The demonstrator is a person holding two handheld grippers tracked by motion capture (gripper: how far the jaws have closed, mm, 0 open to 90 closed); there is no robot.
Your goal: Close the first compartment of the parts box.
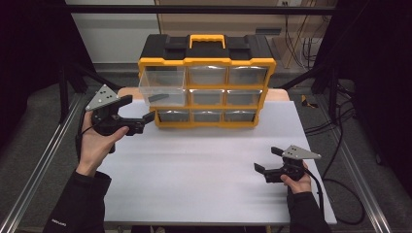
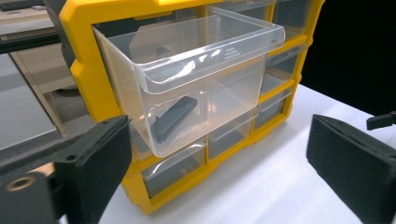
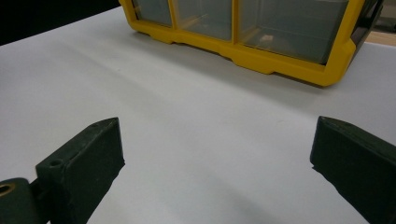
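While the clear drawer (image 1: pixel 163 86) stood pulled out of the yellow organizer's (image 1: pixel 206 61) top-left bay, at about eleven o'clock on the white surface (image 1: pixel 204 165), a small black part (image 2: pixel 173 117) was seen lying inside it. The left claw (image 1: pixel 141 112) was held wide open just beside the drawer, gripping nothing. The right claw (image 1: pixel 265 160) was held open and empty at four o'clock.
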